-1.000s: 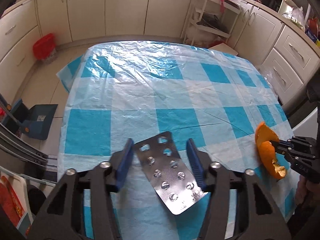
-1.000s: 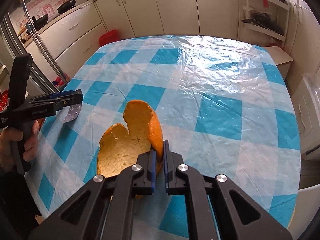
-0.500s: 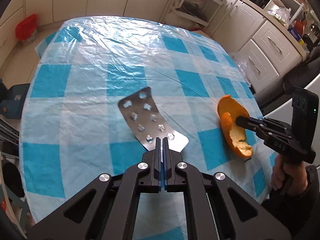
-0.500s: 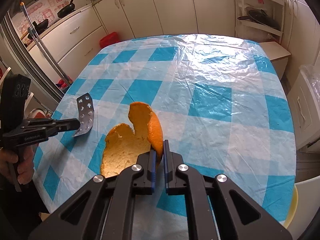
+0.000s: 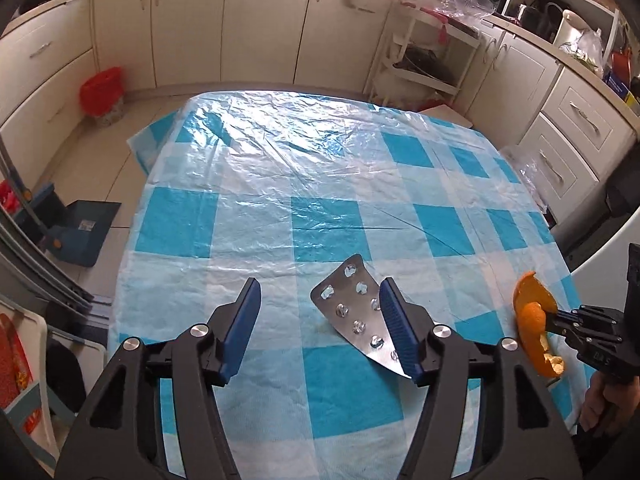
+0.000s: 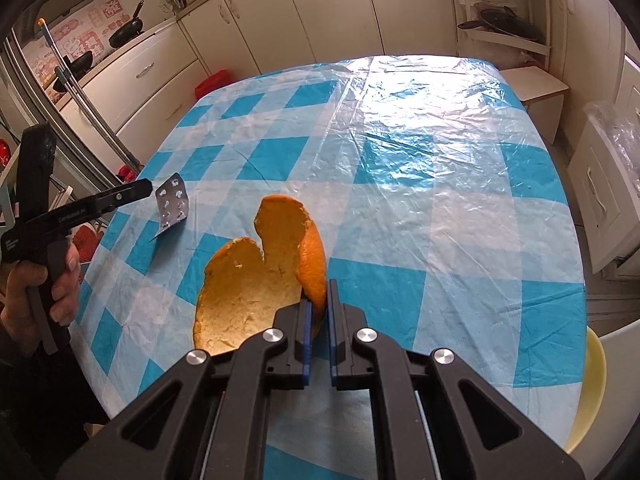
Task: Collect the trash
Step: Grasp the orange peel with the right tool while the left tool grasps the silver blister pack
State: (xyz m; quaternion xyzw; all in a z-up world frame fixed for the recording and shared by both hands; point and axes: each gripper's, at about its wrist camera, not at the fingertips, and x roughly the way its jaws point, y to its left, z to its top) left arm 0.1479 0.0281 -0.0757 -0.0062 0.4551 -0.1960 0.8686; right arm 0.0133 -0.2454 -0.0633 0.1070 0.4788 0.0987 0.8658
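Silvery foil catches our eye first: an emptied blister pack (image 5: 360, 316) lies on the blue-and-white checked plastic tablecloth (image 5: 328, 184), at about five o'clock from the cloth's centre in our left wrist view. Our left gripper (image 5: 320, 320) hovers over it with its jaws opening; the pack sits between the blue pads but close against the right-hand one (image 5: 394, 328), and we cannot tell whether it touches that pad, while the left-hand pad (image 5: 242, 320) stands well clear of it. From our right wrist view the same pack (image 6: 173, 205) shows at nine o'clock, just beyond the tip of the left gripper (image 6: 142, 190), which a hand (image 6: 44, 280) holds by its black handle. Our right gripper (image 6: 317, 304) is clamped tight on a large piece of orange peel (image 6: 256, 280), the pads pinching the peel's right edge; its pale pith faces the camera and a curl of orange skin rises toward twelve o'clock. In the left wrist view that peel (image 5: 534, 324) appears at three o'clock, pinched in the right gripper (image 5: 554, 318) near the cloth's right-hand edge. Around the table we see cream kitchen cabinets (image 5: 256, 20), a red bin (image 5: 100, 90) on the floor at ten o'clock, a blue dustpan (image 5: 78, 232) at nine o'clock, and a white open shelf rack (image 5: 424, 64) at one o'clock.
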